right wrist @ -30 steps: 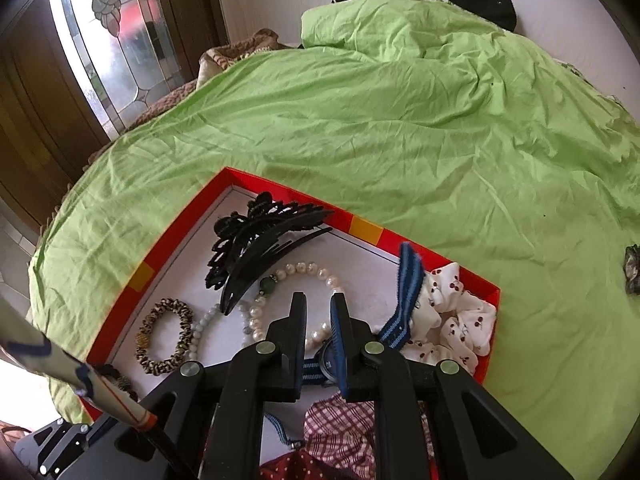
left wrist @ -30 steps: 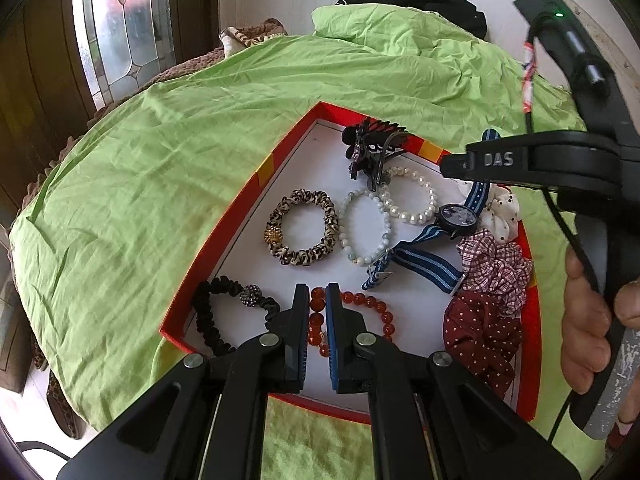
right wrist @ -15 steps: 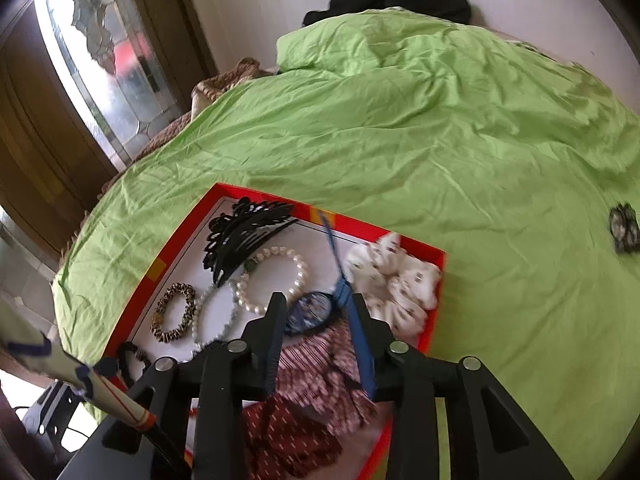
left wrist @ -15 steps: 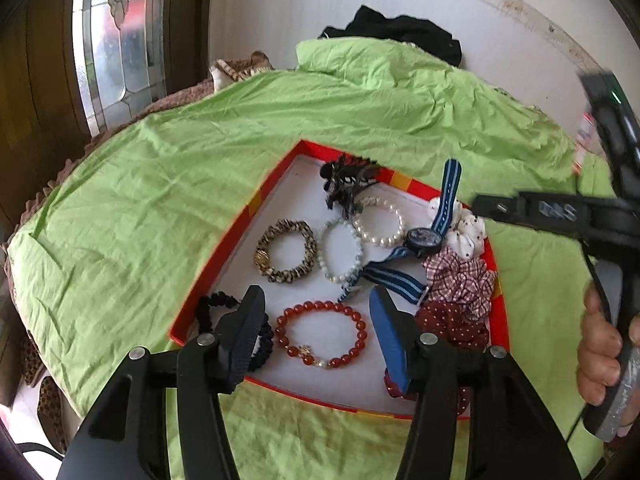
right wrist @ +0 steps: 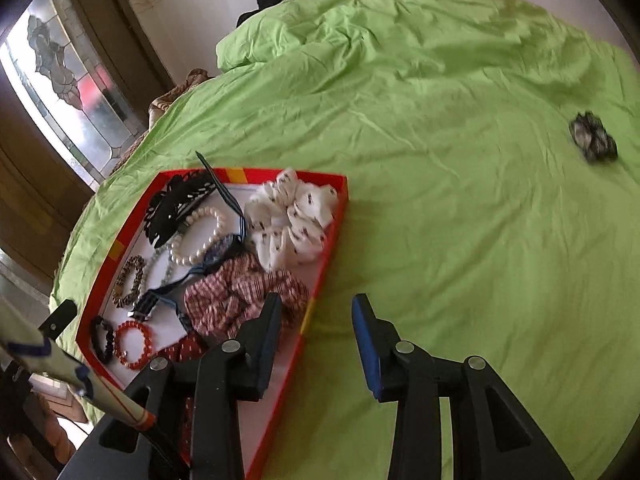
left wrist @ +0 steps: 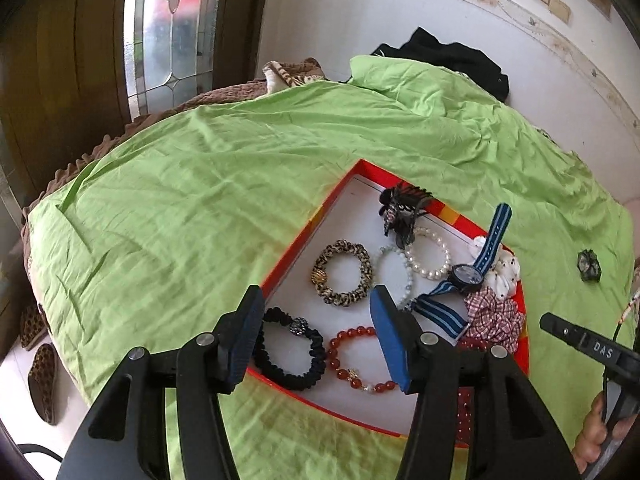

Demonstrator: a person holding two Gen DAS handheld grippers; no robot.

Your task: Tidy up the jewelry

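A red-rimmed tray [left wrist: 304,236] on the green sheet holds the jewelry. In it lie a red bead bracelet [left wrist: 340,360], a black scrunchie [left wrist: 288,372], a leopard scrunchie [left wrist: 362,264], a pearl bracelet [left wrist: 436,272], a blue-strapped watch [left wrist: 466,274], a black hair claw [left wrist: 402,208], and white [right wrist: 292,220] and plaid [right wrist: 240,288] scrunchies. My left gripper [left wrist: 316,296] hangs open above the tray's near end, holding nothing. My right gripper [right wrist: 317,300] straddles the tray's right rim [right wrist: 328,248], its jaws opening and empty. A dark scrunchie [right wrist: 594,136] lies alone on the sheet, far right.
The green sheet [right wrist: 440,200] spreads wide and bare to the right of the tray. A black garment [left wrist: 448,56] lies at the far edge by the white wall. A stained-glass door [left wrist: 172,28] stands at the left. A hand [left wrist: 596,428] grips the right tool's handle.
Both grippers went from shut to open. The left one drew back and up from the red bracelet, which now lies free. The right one swung rightwards from over the watch to the tray's rim.
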